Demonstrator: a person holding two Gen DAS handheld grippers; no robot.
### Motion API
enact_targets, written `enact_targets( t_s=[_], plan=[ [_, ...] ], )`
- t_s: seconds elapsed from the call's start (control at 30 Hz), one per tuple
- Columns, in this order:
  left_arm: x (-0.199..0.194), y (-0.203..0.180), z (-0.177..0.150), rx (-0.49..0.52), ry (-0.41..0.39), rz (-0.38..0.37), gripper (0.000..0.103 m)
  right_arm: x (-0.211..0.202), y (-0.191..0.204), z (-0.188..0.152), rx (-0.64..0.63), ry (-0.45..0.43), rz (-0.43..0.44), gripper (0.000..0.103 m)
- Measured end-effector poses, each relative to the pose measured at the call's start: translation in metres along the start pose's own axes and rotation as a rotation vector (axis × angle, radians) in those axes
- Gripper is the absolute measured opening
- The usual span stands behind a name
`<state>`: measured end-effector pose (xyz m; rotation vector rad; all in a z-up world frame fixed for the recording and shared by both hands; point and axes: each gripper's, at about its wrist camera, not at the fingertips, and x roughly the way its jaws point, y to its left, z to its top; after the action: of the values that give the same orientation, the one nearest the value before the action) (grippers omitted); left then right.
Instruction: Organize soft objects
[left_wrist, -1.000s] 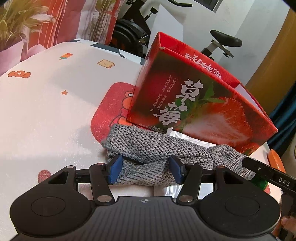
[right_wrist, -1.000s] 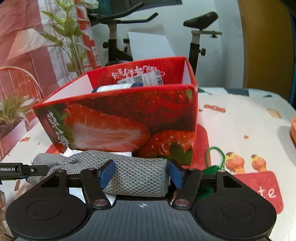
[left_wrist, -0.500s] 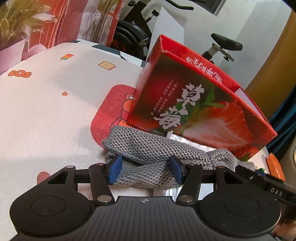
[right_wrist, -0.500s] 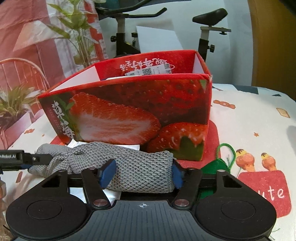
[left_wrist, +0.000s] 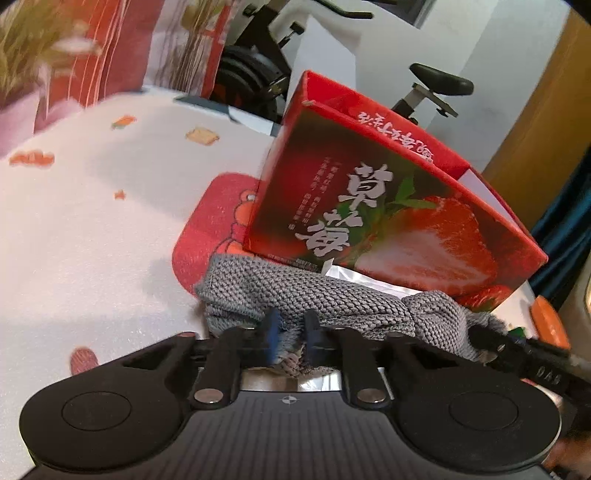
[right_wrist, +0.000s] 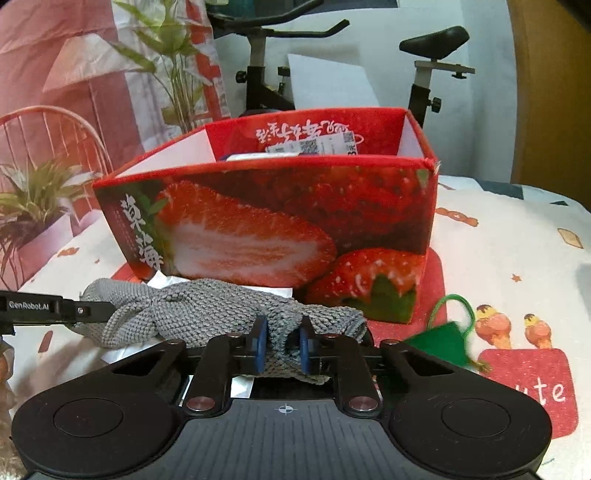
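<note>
A grey knitted cloth (left_wrist: 332, 306) lies bunched on the table in front of a red strawberry-printed box (left_wrist: 369, 206). My left gripper (left_wrist: 291, 338) is shut on the cloth's left part, its blue pads pinching a fold. In the right wrist view the same cloth (right_wrist: 192, 310) stretches leftward before the box (right_wrist: 295, 221). My right gripper (right_wrist: 282, 343) is closing its jaws on the cloth's right end, and the pads squeeze the knit between them. The open-topped box holds some items with a white label.
A silvery wrapper (left_wrist: 362, 277) lies under the cloth. A green pouch (right_wrist: 443, 339) with a cord loop sits right of the right gripper. An orange object (left_wrist: 550, 325) is at the table's right edge. An exercise bike (right_wrist: 432, 74) and plants (right_wrist: 37, 192) stand behind the patterned table.
Both grippers have gone from wide open around the cloth to pinched on it. The cloth now bunches between each pair of pads. Neither hand shifted much.
</note>
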<state>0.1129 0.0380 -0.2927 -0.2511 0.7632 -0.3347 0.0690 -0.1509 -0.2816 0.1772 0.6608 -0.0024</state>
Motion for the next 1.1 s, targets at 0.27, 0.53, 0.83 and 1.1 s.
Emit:
enact_targets(
  t_s=[0.27, 0.53, 0.83, 1.1],
  plan=[
    [-0.016, -0.003, 0.004, 0.016, -0.046, 0.017, 0.005, -0.017, 0.002, 0.006, -0.012, -0.056, 0.011, 0.012],
    [-0.035, -0.011, 0.009, 0.043, -0.103, 0.027, 0.005, -0.037, 0.010, 0.016, -0.048, -0.119, 0.029, 0.012],
    [-0.037, 0.000, 0.004, 0.022, -0.050, 0.029, 0.022, -0.026, 0.005, 0.008, 0.024, -0.054, 0.044, 0.012],
    [-0.040, 0.007, -0.008, 0.000, 0.030, 0.014, 0.074, -0.007, 0.009, -0.005, 0.072, 0.004, 0.073, 0.012]
  ],
)
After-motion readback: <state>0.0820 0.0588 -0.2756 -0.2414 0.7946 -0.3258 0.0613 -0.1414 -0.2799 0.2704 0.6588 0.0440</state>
